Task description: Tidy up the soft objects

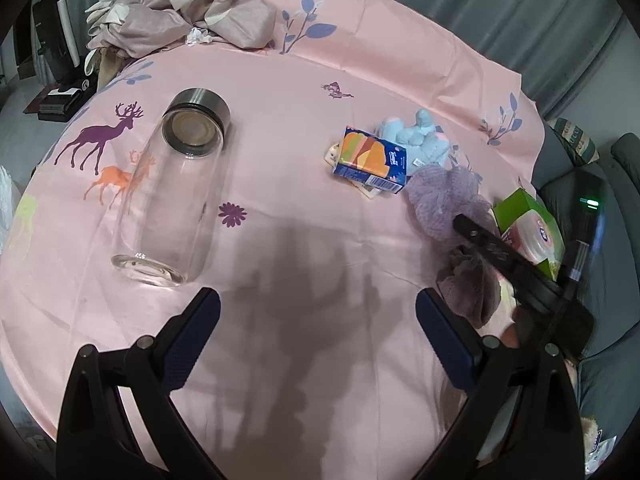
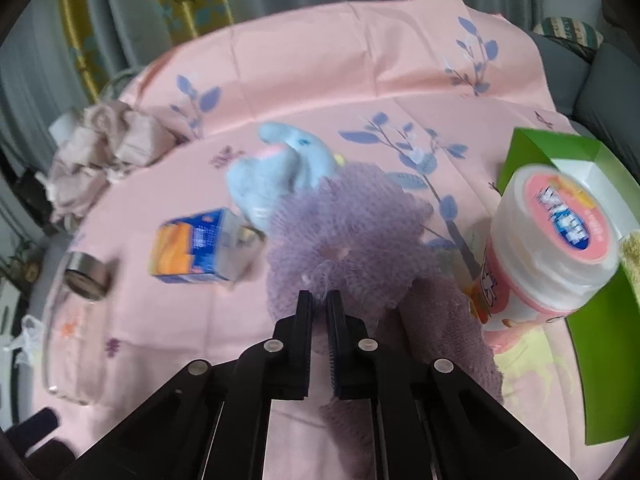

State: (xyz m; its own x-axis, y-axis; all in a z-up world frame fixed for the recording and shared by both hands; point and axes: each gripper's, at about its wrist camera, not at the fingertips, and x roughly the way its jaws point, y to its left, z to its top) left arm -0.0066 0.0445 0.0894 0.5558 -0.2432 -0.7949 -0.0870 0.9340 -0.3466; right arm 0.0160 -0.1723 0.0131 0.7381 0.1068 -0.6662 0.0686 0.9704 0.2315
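A purple mesh bath puff lies on the pink tablecloth, with a light blue plush toy just behind it. A mauve towel lies beside and under the puff. My right gripper is shut on the near edge of the puff. In the left wrist view the puff, the plush and the towel sit at the right, with the right gripper's arm over them. My left gripper is open and empty above bare cloth.
A clear glass bottle with a metal cap lies at left. A blue and orange tissue pack lies mid-table. A pink and white tub stands in a green box at right. Crumpled beige cloth sits at the far edge.
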